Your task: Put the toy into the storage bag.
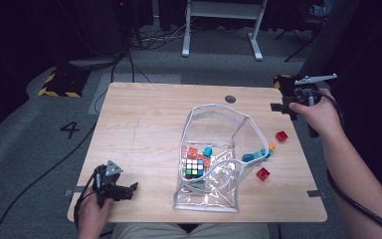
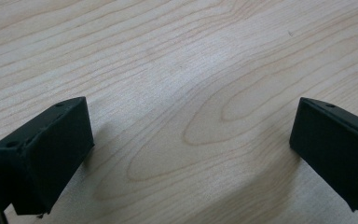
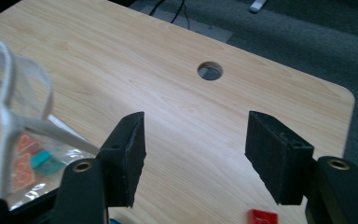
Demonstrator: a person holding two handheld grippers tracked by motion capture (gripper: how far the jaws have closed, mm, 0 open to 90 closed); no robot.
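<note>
You are working at a light wooden table with rounded corners (image 1: 139, 124), which has 1 round cable hole (image 1: 230, 99) near its far edge. It stands on grey carpet flooring (image 1: 30, 129). A black numeral 4 (image 1: 70, 129) is marked on the carpet to your left. A yellow-and-black hazard-striped block (image 1: 59, 82) sits beyond it. Black cables (image 1: 144, 40) trail across the floor behind the table. A white metal desk frame (image 1: 224, 25) stands at the back. The surroundings are dark.

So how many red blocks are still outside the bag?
2. One red block lies near the table's right edge, by the right gripper; the other red block sits nearer the person, beside the clear bag. The bag may hide more.
</note>
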